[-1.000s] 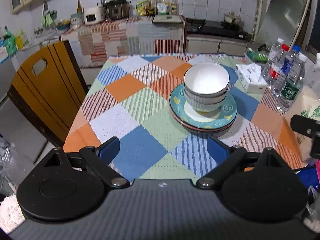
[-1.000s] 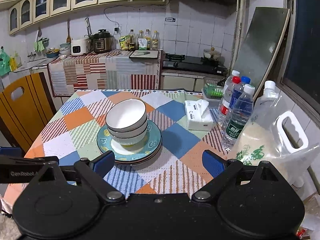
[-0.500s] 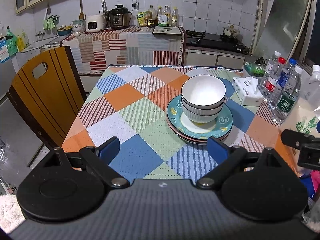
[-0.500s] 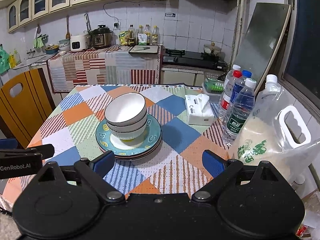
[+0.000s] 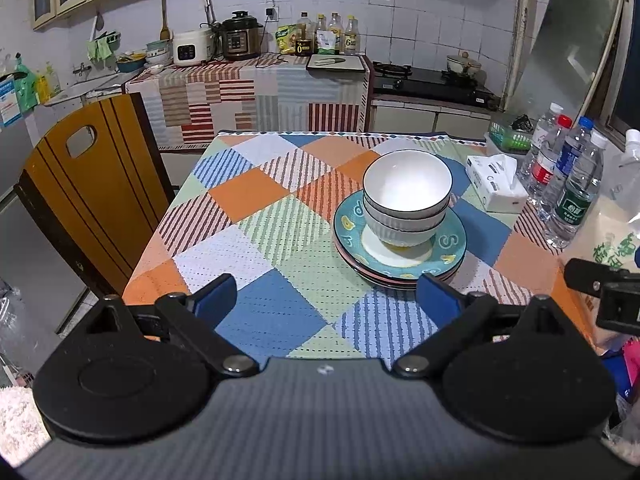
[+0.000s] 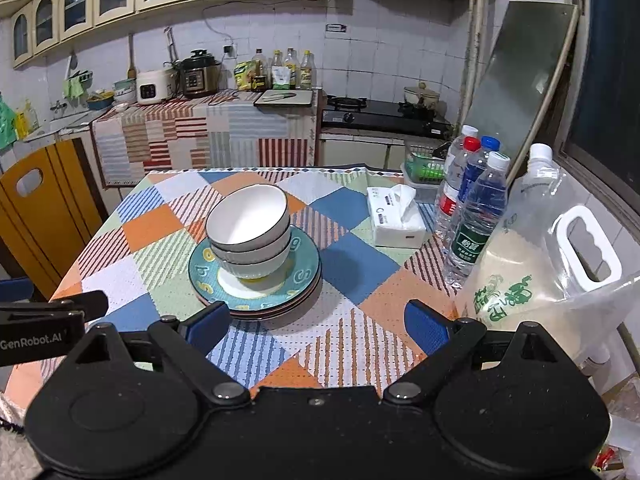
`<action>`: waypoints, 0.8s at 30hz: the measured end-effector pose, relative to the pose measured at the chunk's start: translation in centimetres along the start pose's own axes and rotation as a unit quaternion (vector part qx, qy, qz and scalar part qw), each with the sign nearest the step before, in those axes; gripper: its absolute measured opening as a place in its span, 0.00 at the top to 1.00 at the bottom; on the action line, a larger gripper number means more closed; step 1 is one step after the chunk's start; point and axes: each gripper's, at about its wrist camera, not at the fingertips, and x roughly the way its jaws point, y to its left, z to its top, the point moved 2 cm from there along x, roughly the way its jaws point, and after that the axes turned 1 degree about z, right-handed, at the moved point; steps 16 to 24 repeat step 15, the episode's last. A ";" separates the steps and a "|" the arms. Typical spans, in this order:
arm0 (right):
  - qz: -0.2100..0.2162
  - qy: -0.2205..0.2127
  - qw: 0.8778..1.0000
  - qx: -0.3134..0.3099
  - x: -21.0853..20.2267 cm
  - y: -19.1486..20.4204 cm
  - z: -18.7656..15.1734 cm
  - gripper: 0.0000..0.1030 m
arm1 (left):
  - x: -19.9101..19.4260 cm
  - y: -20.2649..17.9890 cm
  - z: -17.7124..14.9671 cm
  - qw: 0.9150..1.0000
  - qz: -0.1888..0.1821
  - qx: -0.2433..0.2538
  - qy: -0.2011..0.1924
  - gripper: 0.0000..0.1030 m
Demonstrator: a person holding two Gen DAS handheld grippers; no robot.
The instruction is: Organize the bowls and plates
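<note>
**Both hand-held grippers released, bowls stacked on plates at centre of surface**

The left hand-held gripper (image 5: 326, 294) sits at the bottom of its frame, fingers spread wide and holding nothing, above the near edge of the surface (image 5: 256, 312), which is covered in a checked cloth of orange, blue, green and white. The right hand-held gripper (image 6: 316, 322) is likewise released and holds nothing; part of the left unit shows at the lower left of its view.

Just beyond the blue fingertips (image 5: 434, 294), right of centre in the left view, stand the white bowls (image 5: 406, 200), nested one inside another on a stack of plates (image 5: 400, 246) whose top plate is teal with yellow marks. In the right view the same bowls (image 6: 250, 232) and plates (image 6: 256, 276) lie left of centre, the plate rim close to the left fingertip.

To the right of the plates lies a tissue pack (image 6: 396, 218), apart from them. Further right are water bottles (image 6: 476, 216) standing upright together, and a large clear handled bag (image 6: 540, 268) at the surface's right edge. A wooden chair (image 5: 94, 192) stands at the left side. A counter with cookers (image 5: 218, 42) and a stove (image 6: 380, 114) fills the upper background.
</note>
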 end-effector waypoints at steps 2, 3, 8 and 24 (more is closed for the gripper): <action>-0.002 0.002 1.000 0.004 0.1 -0.2 0.0 0.06 | -0.1 0.1 0.0 1.000 0.001 -0.003 -0.003 0.04; -0.002 0.003 1.000 0.006 0.1 -0.3 -0.1 0.06 | -0.1 0.1 0.0 1.000 0.002 -0.003 -0.004 0.04; -0.002 0.006 1.000 0.008 0.2 -0.4 -0.1 0.06 | -0.3 0.2 -0.1 1.000 0.003 -0.003 -0.010 0.04; -0.005 0.011 1.000 0.000 0.4 -0.2 -0.2 0.06 | -0.2 0.1 -0.1 1.000 0.003 -0.003 -0.011 0.04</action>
